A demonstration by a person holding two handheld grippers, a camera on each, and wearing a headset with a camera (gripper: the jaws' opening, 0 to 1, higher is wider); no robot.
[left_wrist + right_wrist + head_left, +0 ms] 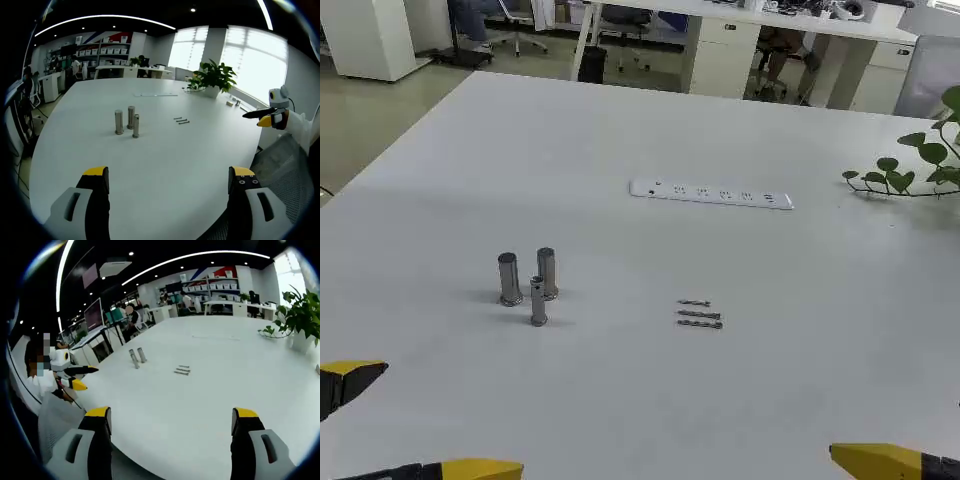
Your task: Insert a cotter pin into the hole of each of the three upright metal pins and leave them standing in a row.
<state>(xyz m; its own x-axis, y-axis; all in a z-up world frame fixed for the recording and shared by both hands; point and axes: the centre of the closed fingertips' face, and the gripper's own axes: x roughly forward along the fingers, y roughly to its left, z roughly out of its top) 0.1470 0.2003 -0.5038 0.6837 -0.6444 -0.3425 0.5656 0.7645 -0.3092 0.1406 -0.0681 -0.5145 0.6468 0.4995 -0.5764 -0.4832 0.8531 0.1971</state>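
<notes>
Three metal pins (546, 272) stand upright on the white surface (620, 400), bunched in a tight triangle rather than a line. Two stand side by side at the back, and the third is just in front of them at 6 o'clock (whether it touches them, you cannot tell from the head view). Three cotter pins (699, 313) lie flat at 3 o'clock from that cluster, well apart from it, parallel and just beside one another. At 12 o'clock from the cotter pins a white power strip (710, 194) lies across the surface. A leafy plant (918, 165) trails in at 2 o'clock, by the head view's right edge.

Your left gripper (167, 182) hovers at the near edge of the surface, its fingers (95, 186) spread wide and pinching nothing. In its own view the metal pins sit ahead at 11 o'clock and the cotter pins at 12 o'clock, both well away. Your right gripper (171, 416) is likewise held at the near edge, fingers spread wide and pinching nothing. Its view also has the metal pins at 11 o'clock and the cotter pins at 12 o'clock, well ahead. In the head view yellow fingertips (470, 468) poke in at 7 o'clock (the left gripper's) and at 5 o'clock (the right's). Each gripper also appears at the side of the other's view, beyond the surface's edge.
</notes>
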